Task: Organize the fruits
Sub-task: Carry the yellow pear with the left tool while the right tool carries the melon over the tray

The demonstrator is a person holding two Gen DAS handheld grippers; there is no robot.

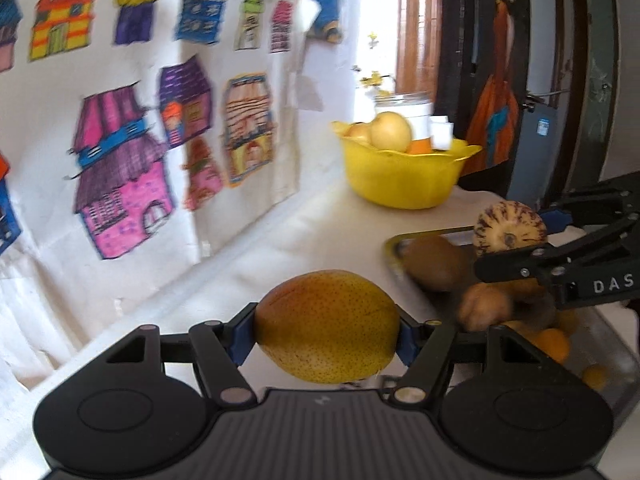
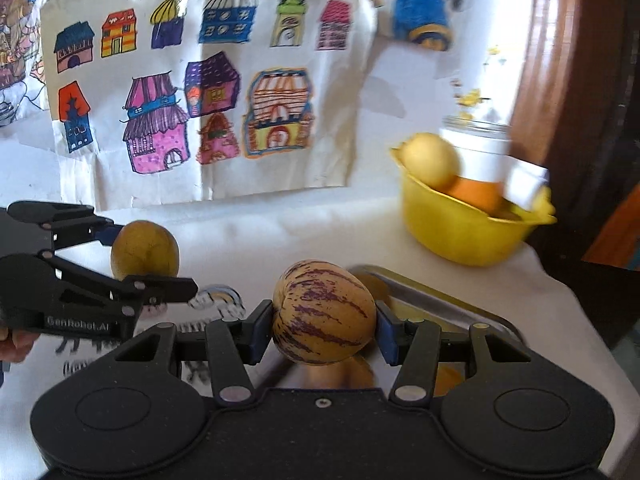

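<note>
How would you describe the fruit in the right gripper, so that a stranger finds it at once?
Find the metal tray in front of the yellow bowl on the white table. Above its near end the right gripper holds a striped fruit. It alone is cream with purple streaks; the left gripper holds a plain yellow-green pear.

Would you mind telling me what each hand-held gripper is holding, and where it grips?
The left hand-held gripper clamps a speckled pear across its sides; the right hand-held gripper clamps a purple-striped melon across its sides.
</note>
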